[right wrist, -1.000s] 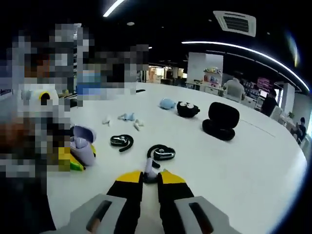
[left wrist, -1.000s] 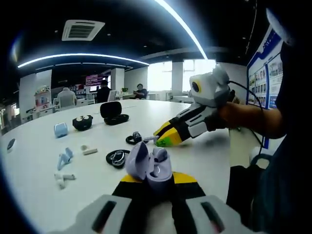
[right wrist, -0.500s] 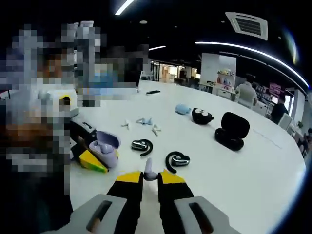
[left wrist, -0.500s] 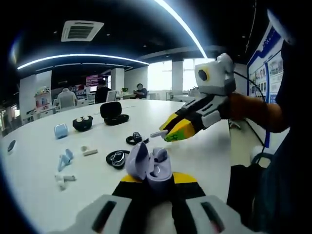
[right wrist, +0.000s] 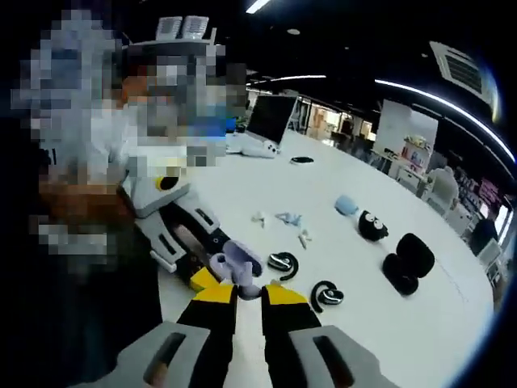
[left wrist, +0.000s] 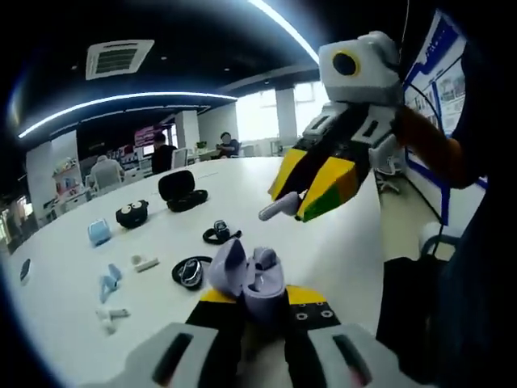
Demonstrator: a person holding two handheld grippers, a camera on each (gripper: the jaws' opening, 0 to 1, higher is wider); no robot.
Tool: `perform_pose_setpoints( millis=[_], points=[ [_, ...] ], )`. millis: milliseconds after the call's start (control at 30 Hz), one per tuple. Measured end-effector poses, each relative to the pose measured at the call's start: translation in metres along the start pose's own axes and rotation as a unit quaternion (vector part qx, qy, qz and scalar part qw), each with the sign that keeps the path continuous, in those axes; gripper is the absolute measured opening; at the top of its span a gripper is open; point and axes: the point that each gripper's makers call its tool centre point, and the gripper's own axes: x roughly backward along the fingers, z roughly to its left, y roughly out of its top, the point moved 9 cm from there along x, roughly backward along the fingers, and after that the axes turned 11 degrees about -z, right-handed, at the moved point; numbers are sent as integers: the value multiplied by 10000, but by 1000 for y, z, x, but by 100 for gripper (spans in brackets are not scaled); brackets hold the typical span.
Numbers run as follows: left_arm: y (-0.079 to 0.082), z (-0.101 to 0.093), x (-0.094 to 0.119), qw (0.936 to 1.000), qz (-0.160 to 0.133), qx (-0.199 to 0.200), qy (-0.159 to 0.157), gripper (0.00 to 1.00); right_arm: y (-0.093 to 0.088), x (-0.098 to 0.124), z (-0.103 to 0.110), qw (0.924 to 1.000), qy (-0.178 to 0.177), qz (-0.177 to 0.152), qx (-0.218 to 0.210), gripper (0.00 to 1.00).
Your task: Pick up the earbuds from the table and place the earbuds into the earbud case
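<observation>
Lavender earbud case [left wrist: 246, 275] in left claw [left wrist: 257, 301], near table [left wrist: 339, 242] edge.

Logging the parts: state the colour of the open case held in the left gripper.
Pale lilac earbud case, clearest in the left gripper view.

Left gripper [left wrist: 252, 301] jaws clamp the open lilac case [left wrist: 245, 274]. Right gripper [left wrist: 300, 204], raised above the case, pinches a lilac earbud [left wrist: 277, 208]. White desk [left wrist: 339, 242] below.

Open-plan office or showroom: long white table [left wrist: 339, 242], ceiling light strips [left wrist: 121, 101], monitor [right wrist: 271, 120], display shelves [right wrist: 412, 149].
</observation>
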Motion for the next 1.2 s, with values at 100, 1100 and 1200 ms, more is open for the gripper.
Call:
perform_pose_setpoints(
  millis=[100, 1100, 1200],
  points=[
    [4, -1, -2, 9996, 152, -231, -30, 19, 1, -1, 3, 9997, 133, 134, 133, 12],
    [19, -7, -12, 9856, 896, -1414, -223, 19, 9, -20, 3, 9886, 828, 895, 882, 12],
    [19, -7, -11, 9850, 918, -1446, -204, 19, 11, -21, 0, 9893, 867, 877, 776, 12]
  ],
)
